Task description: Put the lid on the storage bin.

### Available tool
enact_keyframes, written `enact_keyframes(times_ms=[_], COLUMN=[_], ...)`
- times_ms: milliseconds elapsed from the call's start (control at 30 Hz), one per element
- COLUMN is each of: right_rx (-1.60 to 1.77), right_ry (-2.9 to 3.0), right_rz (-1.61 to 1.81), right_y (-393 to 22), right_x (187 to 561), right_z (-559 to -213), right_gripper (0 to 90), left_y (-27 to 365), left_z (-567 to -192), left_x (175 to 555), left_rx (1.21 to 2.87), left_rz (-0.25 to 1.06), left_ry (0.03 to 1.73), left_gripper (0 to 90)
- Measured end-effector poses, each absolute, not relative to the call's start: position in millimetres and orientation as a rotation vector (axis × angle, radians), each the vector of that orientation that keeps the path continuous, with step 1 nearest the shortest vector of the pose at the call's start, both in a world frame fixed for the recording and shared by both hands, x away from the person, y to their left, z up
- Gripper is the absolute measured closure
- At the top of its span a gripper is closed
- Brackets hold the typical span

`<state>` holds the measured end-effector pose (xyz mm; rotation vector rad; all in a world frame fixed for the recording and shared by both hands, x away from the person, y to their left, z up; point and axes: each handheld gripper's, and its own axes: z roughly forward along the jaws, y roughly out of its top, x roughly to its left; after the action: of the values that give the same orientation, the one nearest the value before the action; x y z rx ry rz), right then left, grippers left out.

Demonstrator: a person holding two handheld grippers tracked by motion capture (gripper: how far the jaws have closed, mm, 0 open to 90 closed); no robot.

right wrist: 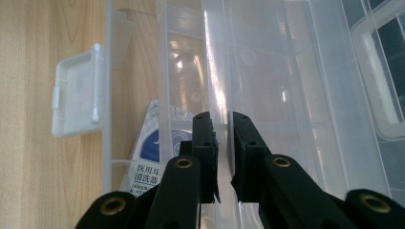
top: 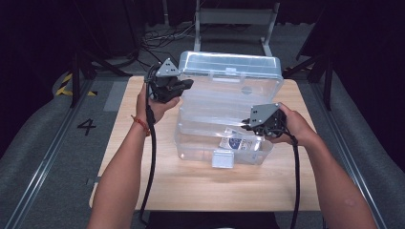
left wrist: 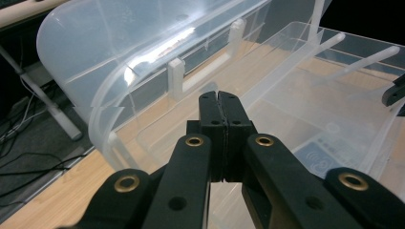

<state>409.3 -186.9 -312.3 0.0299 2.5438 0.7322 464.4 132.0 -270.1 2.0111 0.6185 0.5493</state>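
Right gripper (top: 247, 125), frame centre-right, pinched inner tray of clear plastic lidded box (top: 229, 78); left gripper (left wrist: 220, 98) jaws closed, empty. Risk: slick thin wall slipping out.

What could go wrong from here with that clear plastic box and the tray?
The right gripper pinches just a thin edge of the inner tray; it could slip out and drop onto the packet in the box. The open lid leans back past the table edge and might tip the box if bumped.
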Motion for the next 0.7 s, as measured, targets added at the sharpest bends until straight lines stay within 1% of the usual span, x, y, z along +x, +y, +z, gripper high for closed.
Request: enact_keyframes(times_ms=[67, 500, 700], right_rx=[0.038, 0.048, 0.063], right_ry=[2.537, 2.537, 2.516], right_rz=[0.735, 0.743, 0.768], right_y=[-187, -191, -200], right_x=[409, 402, 397], right_z=[-313, -320, -323], right_gripper=[81.1, 79.6, 78.9], left_y=[132, 134, 139], left_z=[-271, -279, -282], left_x=[462, 456, 448], left_rx=[1.991, 1.989, 1.978], left_rz=[0.535, 0.545, 0.532], left_ry=[0.617, 0.610, 0.601], left_gripper=[89.6, 89.6, 89.6])
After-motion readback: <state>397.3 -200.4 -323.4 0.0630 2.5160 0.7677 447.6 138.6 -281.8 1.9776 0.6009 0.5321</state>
